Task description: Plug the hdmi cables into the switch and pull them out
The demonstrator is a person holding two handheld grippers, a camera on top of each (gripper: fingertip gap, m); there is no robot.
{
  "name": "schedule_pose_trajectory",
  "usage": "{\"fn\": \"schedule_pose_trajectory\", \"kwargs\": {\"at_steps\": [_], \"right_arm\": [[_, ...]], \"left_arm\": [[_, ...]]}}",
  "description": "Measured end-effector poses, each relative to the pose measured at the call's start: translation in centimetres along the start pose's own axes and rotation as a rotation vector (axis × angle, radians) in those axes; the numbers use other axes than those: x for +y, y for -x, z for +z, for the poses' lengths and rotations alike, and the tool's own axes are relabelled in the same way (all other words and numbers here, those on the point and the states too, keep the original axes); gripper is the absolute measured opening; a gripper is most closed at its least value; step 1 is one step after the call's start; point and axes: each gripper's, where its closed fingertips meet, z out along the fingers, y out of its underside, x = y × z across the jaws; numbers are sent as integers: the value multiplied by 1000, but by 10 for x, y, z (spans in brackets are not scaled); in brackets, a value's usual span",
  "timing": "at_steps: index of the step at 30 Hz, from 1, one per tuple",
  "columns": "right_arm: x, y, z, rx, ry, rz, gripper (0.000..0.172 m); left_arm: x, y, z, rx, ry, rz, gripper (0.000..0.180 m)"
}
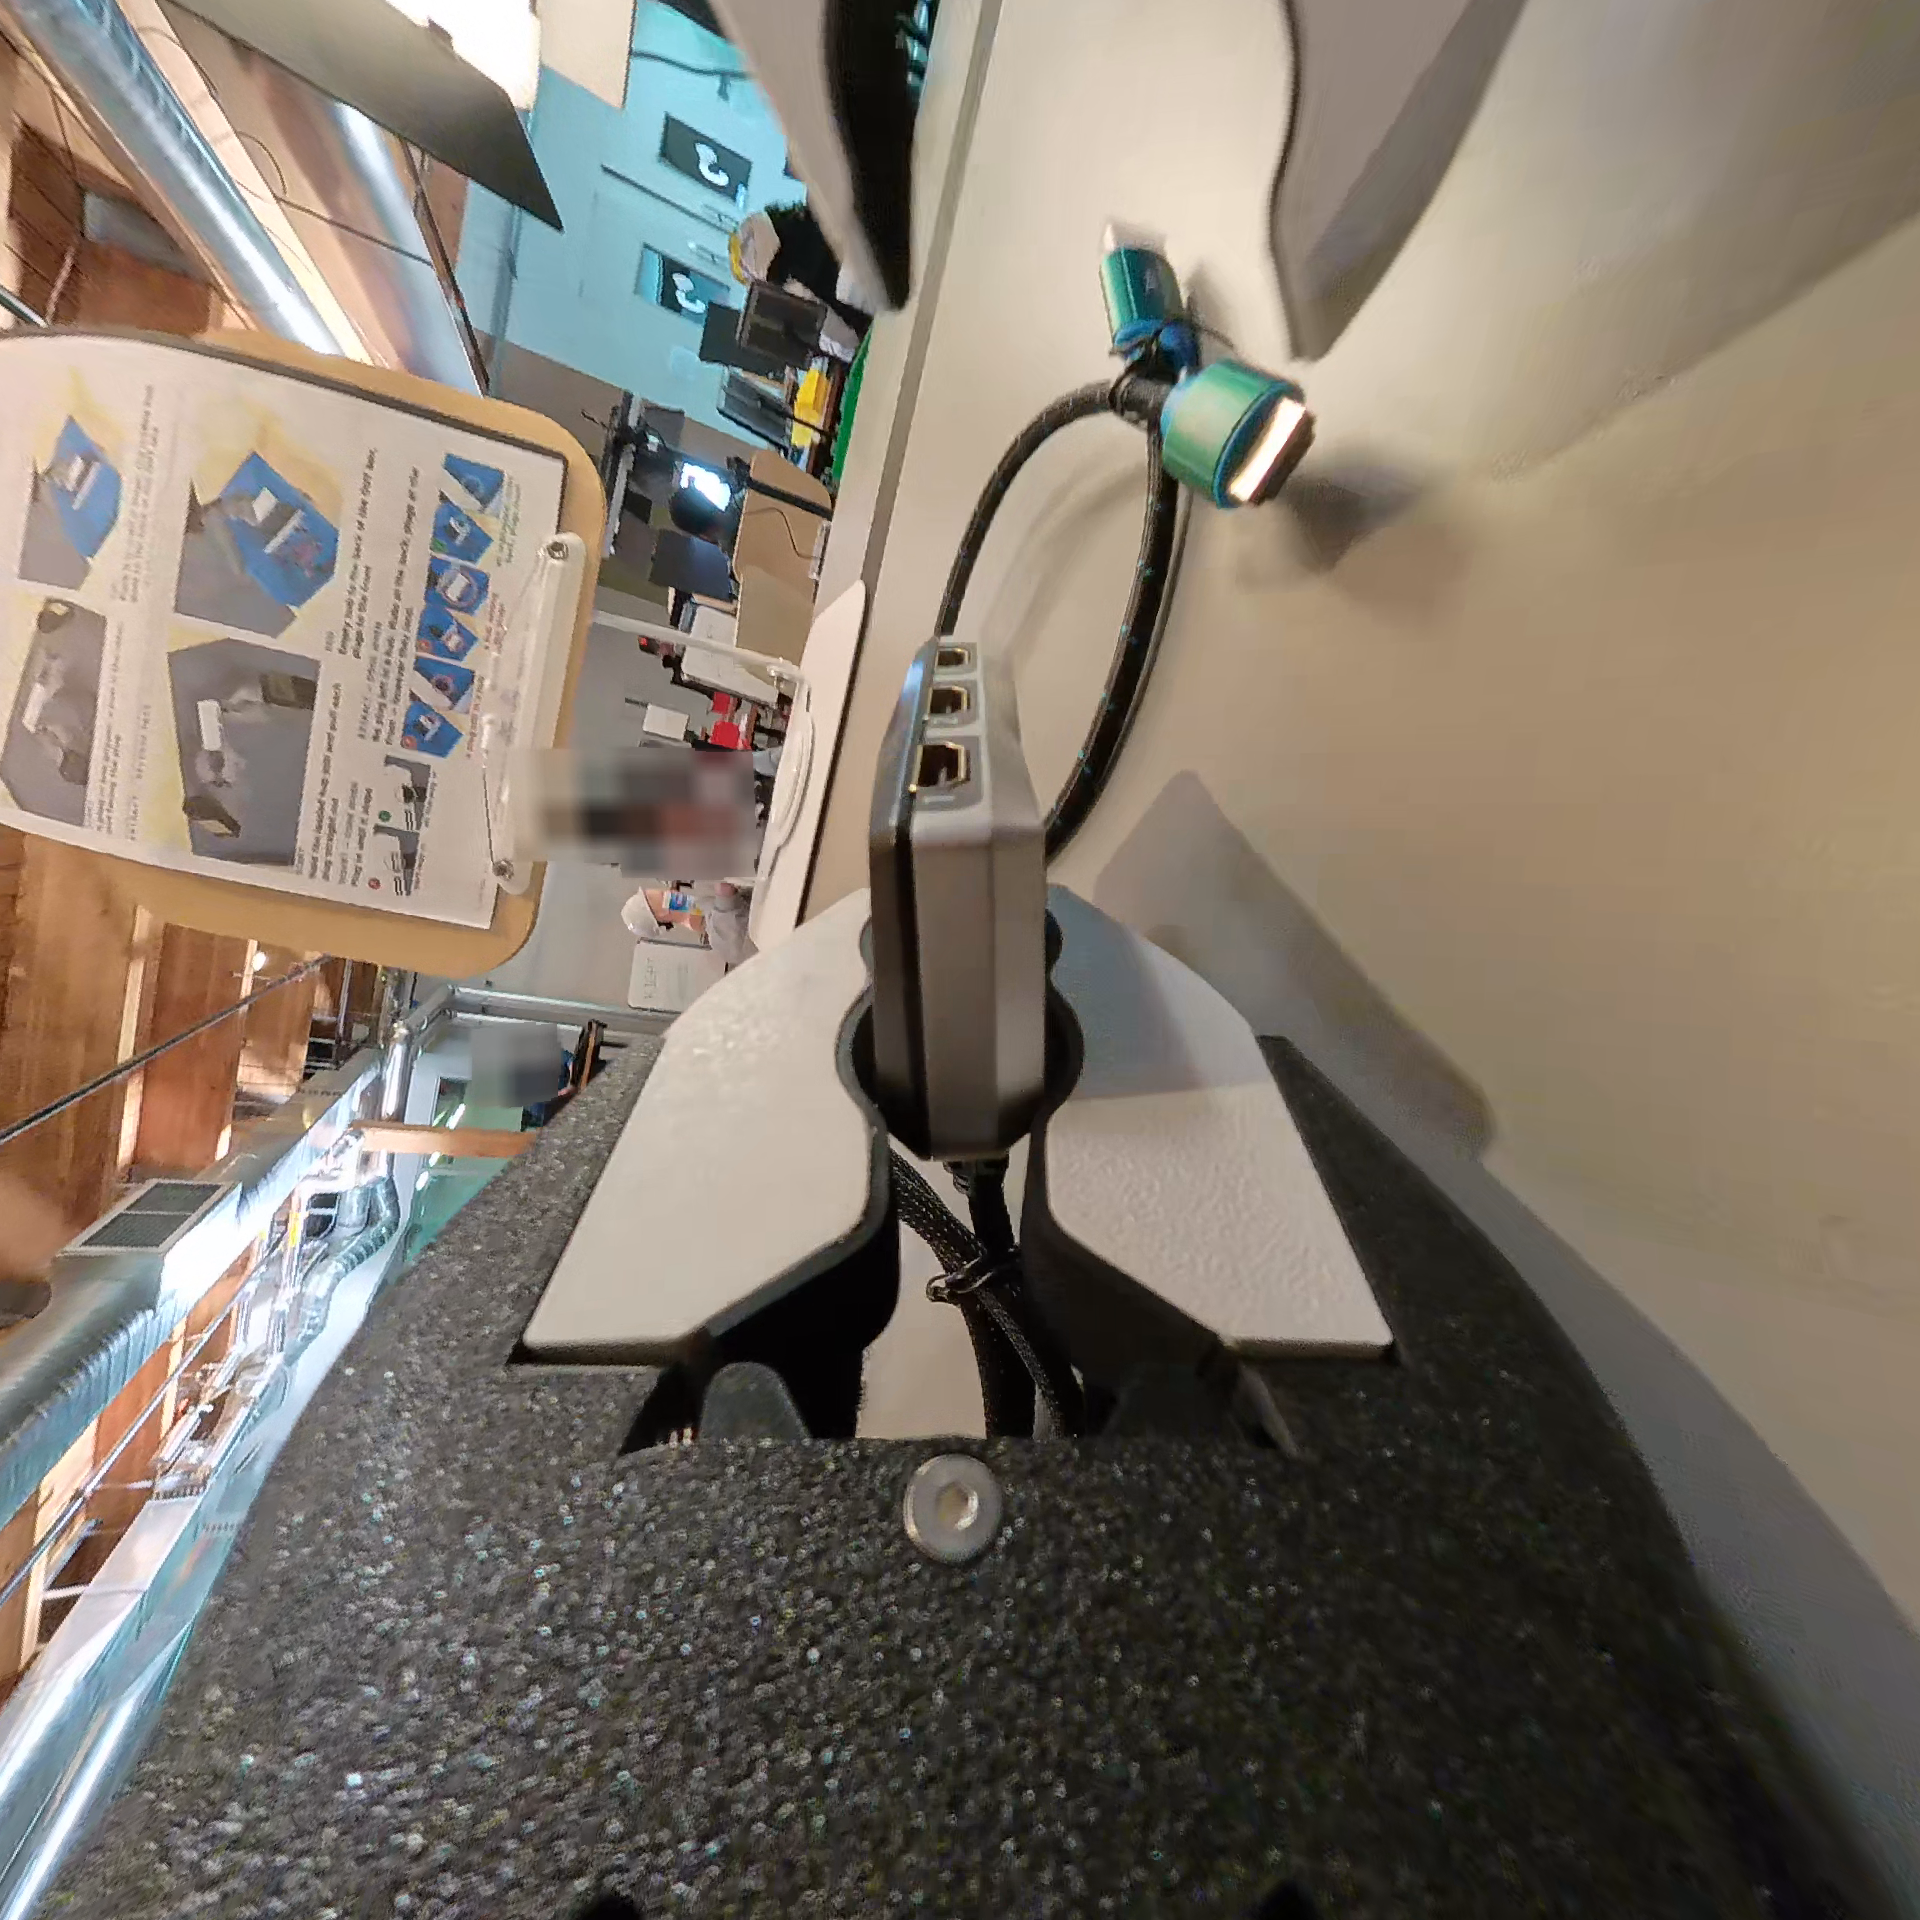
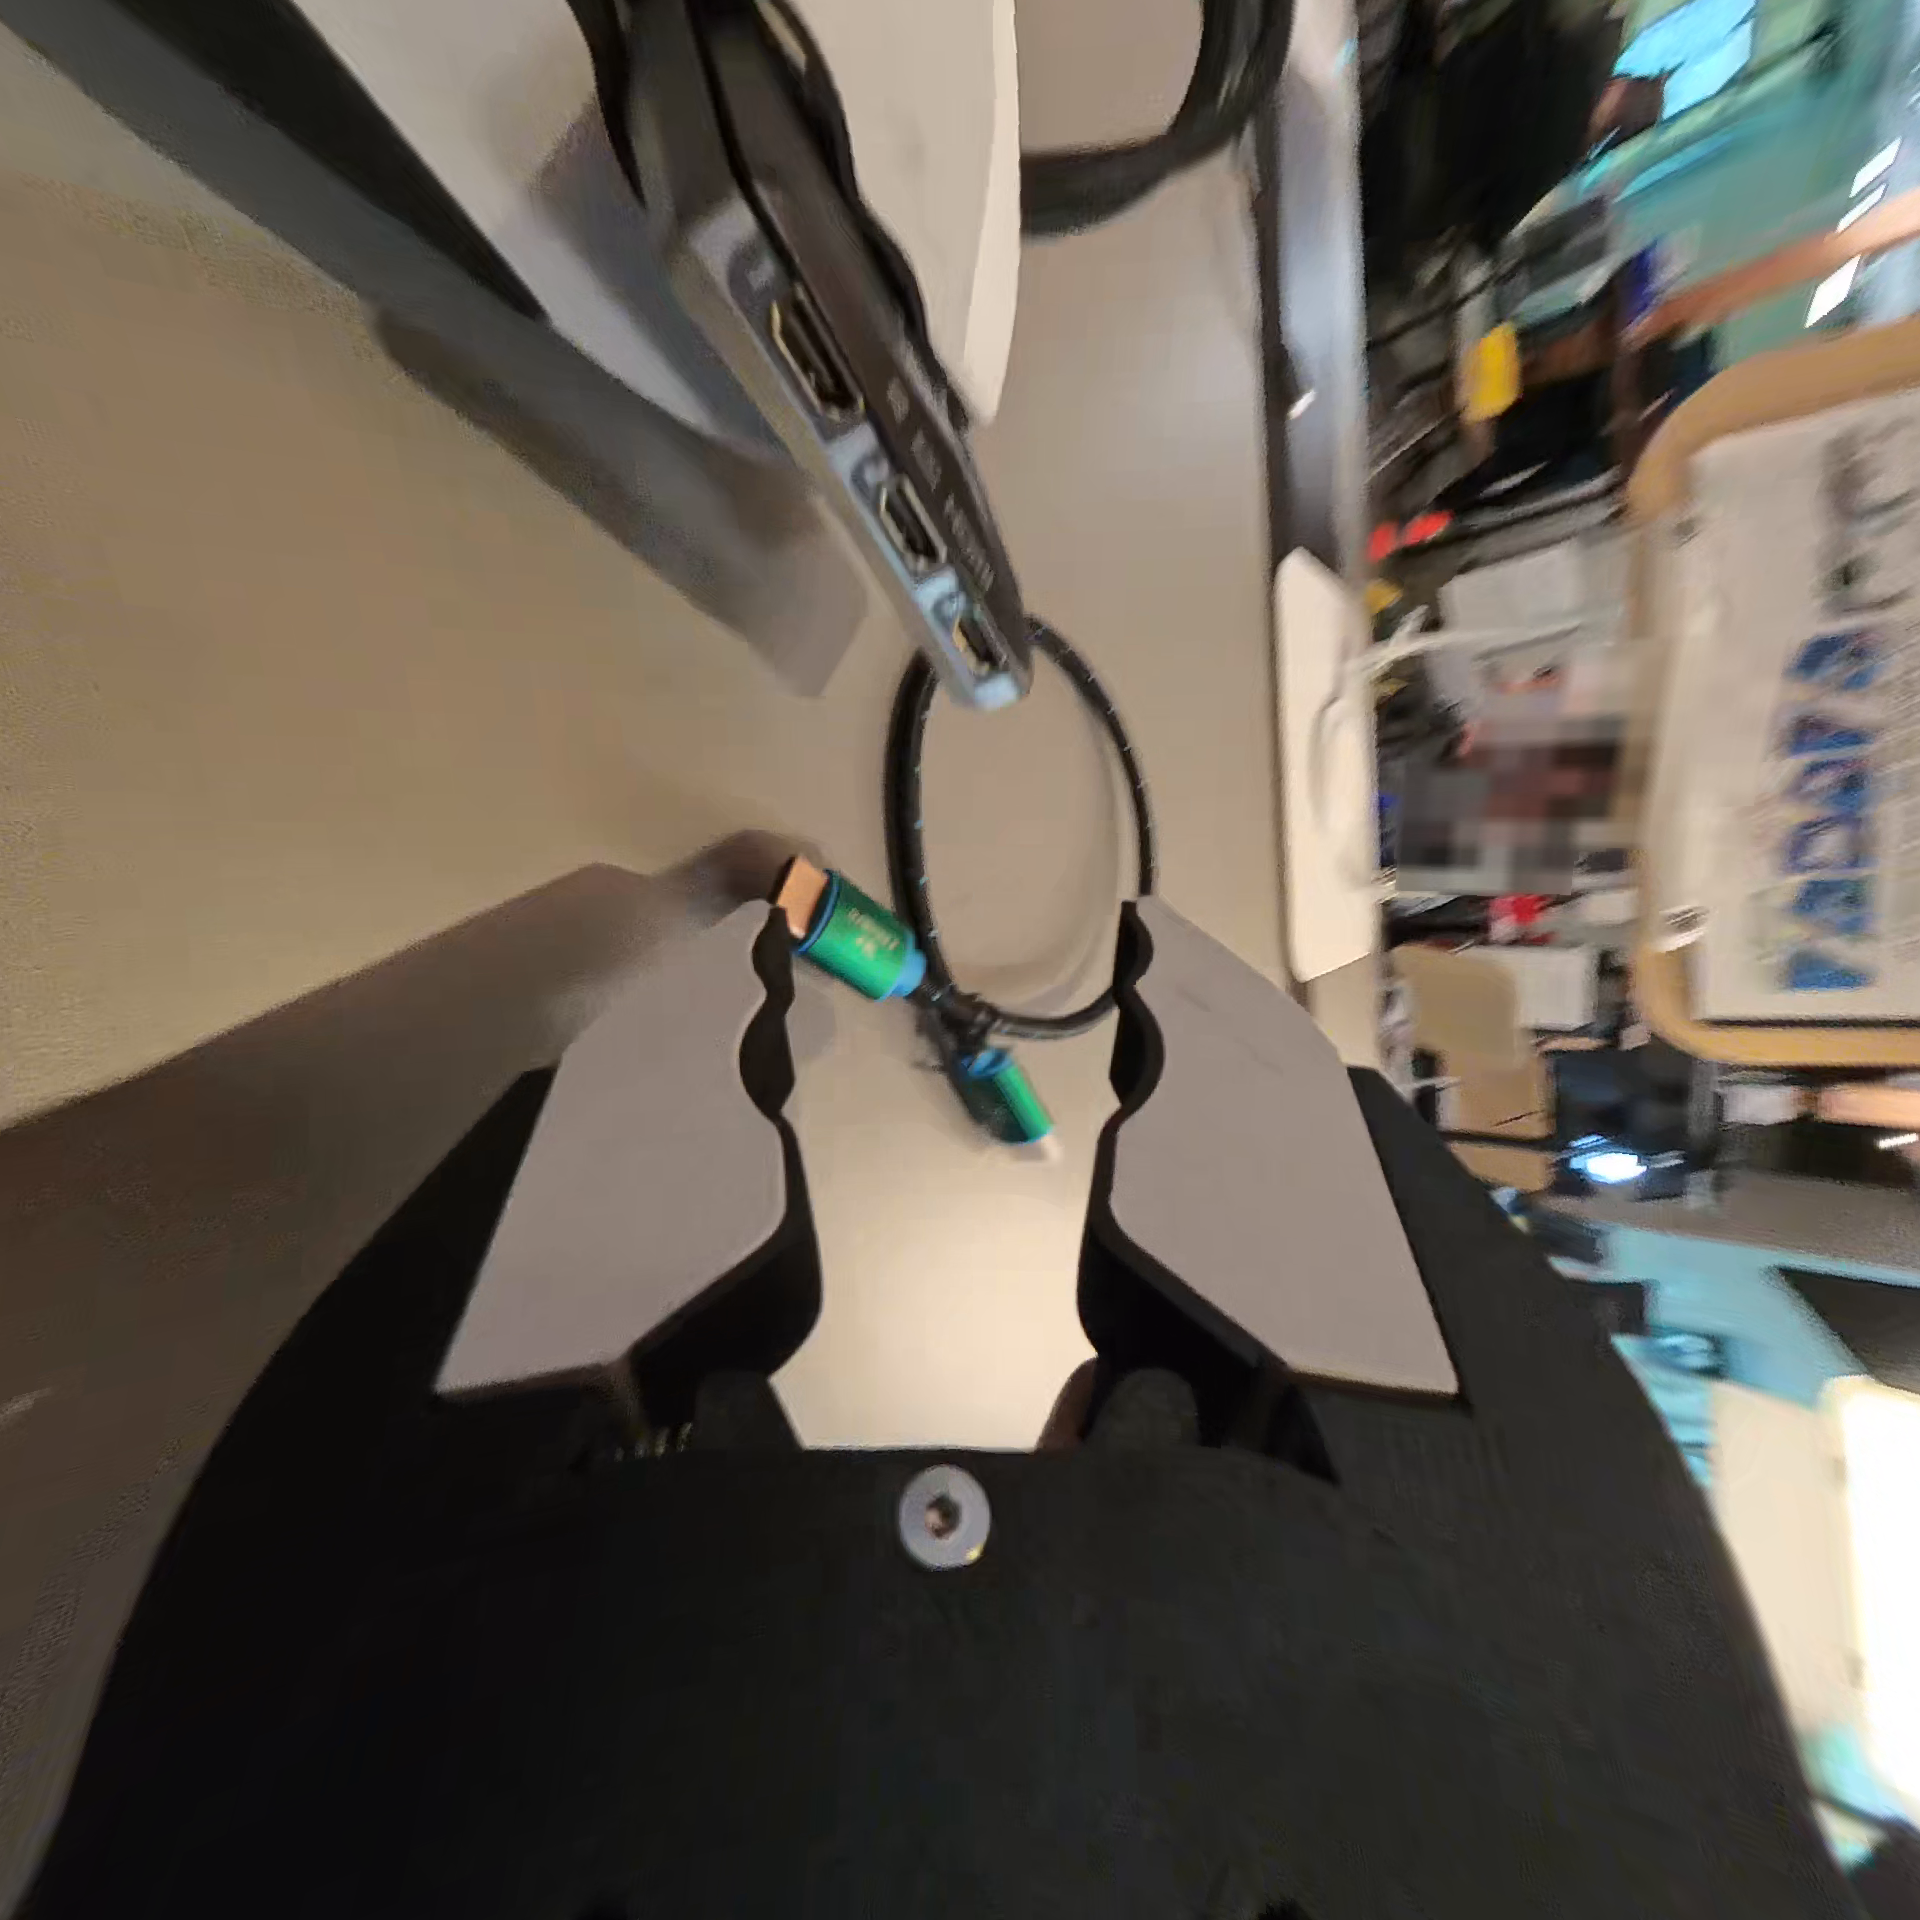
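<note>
Left gripper [image 1: 961, 997]: its jaws are clamping a slim grey adapter hub [image 1: 951, 914] by the tail end, both inner faces pressing on its flat sides, and are holding it up off the pale table [image 1: 1558, 727].
Hub: three gold-lined ports are facing away from the left wrist camera; its own black braided lead is trailing back between the fingers.
Right gripper [image 2: 951, 966]: its jaws are standing wide apart and gripping nothing, hovering just over the table.
Cable [image 2: 1023, 831]: a short black braided loop is lying on the table, bound where its ends cross.
Green plugs: one green plug [image 2: 852, 935], gold tip bared, is lying just beside the right gripper's left fingertip [image 2: 769, 945], with no grip on it; the second green plug [image 2: 1003, 1101] is lying between the open fingers.
Progress: as far as the views are showing, the hub is lifted and every port showing is empty, while both plugs are lying loose on the table.
Writing: small print is showing on the near plug, and markings beside the hub's ports, too blurred to make out.
Background: a clipboard [image 1: 281, 623] carrying a printed, illustrated sheet is standing beyond the table.
</note>
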Motion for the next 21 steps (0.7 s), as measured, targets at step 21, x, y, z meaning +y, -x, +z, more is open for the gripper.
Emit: {"fn": "schedule_pose_trajectory", "kwargs": {"at_steps": [21], "right_arm": [[-35, -3, 33, 295, -117, -210, 22]], "left_arm": [[13, 9, -78, 377, -12, -989, 41]]}}
